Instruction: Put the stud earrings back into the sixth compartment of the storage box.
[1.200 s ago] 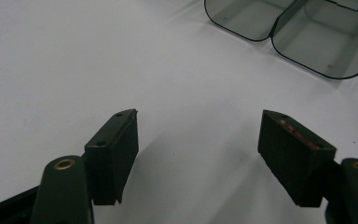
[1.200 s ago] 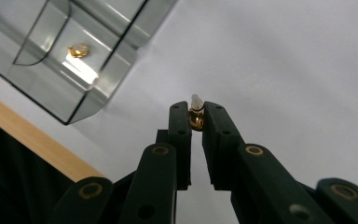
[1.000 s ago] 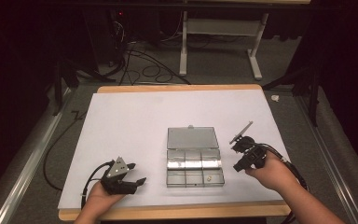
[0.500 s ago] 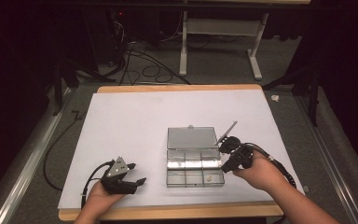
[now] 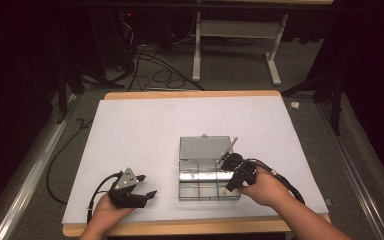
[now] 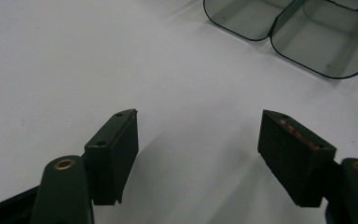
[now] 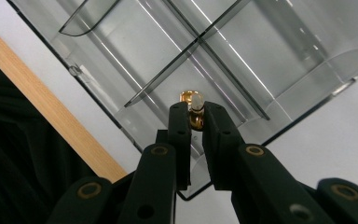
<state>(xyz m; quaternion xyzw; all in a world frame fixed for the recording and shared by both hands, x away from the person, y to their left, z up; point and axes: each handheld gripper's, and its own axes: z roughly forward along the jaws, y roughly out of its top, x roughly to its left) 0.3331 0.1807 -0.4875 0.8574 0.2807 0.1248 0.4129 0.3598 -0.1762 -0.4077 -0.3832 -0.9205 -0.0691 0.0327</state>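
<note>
At the table's near left edge the left gripper (image 5: 145,194) rests low over the matte white sheet (image 5: 130,135), its black rubber-faced jaws spread wide with nothing between them, well apart from the work. To its right lies the clear, hard plastic compartment box (image 5: 200,187), its lid (image 5: 205,148) folded open at the far side. The right gripper (image 7: 195,122), plainly the nearer one, points down over the box's right-hand cells with its jaws nearly closed on a small, shiny brass fitting with a whitish tip (image 7: 193,108), which stands out past the jaw tips directly above a divided cell, so the drop lies straight below.
</note>
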